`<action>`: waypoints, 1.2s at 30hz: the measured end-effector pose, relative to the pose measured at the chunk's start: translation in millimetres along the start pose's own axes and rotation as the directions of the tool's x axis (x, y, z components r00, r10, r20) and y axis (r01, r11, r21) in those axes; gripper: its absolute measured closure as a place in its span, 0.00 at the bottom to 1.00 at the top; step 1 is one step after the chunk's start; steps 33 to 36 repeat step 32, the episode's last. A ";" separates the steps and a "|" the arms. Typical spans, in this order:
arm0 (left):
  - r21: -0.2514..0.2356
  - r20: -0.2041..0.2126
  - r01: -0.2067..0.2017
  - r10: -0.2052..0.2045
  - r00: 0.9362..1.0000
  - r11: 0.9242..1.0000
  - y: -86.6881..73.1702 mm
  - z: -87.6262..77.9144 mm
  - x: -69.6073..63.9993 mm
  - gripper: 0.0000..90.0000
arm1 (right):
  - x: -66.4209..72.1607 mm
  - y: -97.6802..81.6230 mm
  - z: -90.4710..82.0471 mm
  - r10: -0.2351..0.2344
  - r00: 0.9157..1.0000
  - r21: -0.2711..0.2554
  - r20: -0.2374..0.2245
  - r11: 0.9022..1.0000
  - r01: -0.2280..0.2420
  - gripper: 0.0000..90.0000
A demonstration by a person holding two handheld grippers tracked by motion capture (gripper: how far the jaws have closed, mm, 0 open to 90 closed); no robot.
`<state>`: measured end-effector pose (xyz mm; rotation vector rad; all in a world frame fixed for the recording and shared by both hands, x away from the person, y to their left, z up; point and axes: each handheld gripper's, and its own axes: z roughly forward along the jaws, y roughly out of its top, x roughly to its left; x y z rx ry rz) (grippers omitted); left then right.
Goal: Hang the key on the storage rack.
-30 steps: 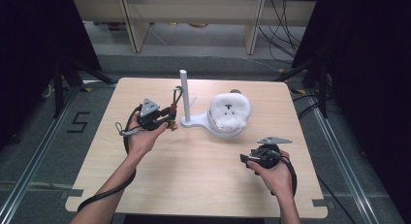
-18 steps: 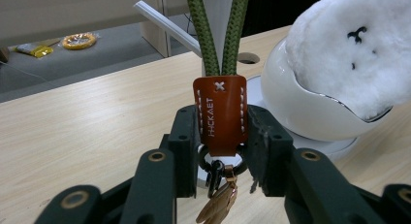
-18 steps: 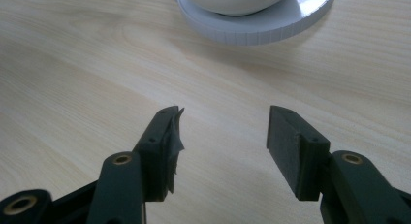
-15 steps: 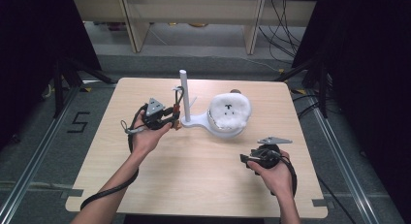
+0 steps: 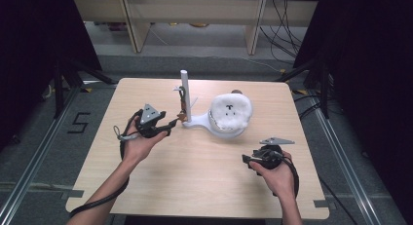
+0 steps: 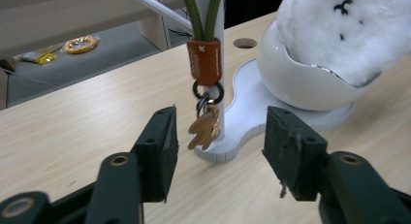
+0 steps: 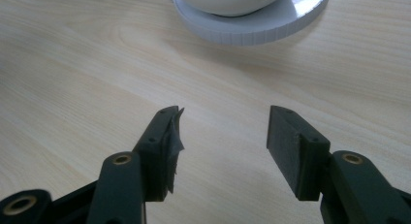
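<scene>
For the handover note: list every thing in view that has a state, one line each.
Left gripper: open, jaws have just been opening, pads clear of the keychain between them.
Right gripper: open, nothing between the jaws, over bare table.
Keychain: hanging on the post, charm dangling free.
Stand: upright on the table.
Bowl: upright on the stand's base.
Plush: sitting in the bowl.
</scene>
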<state>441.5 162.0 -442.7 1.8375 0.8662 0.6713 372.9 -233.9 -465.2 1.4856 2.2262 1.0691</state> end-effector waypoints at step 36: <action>-0.076 -0.011 0.112 -0.113 0.994 0.991 -113.0 -113.0 -5.4 0.41 | 0.6 -4.4 6.3 0.028 1.000 0.024 -0.003 0.999 -0.028 0.52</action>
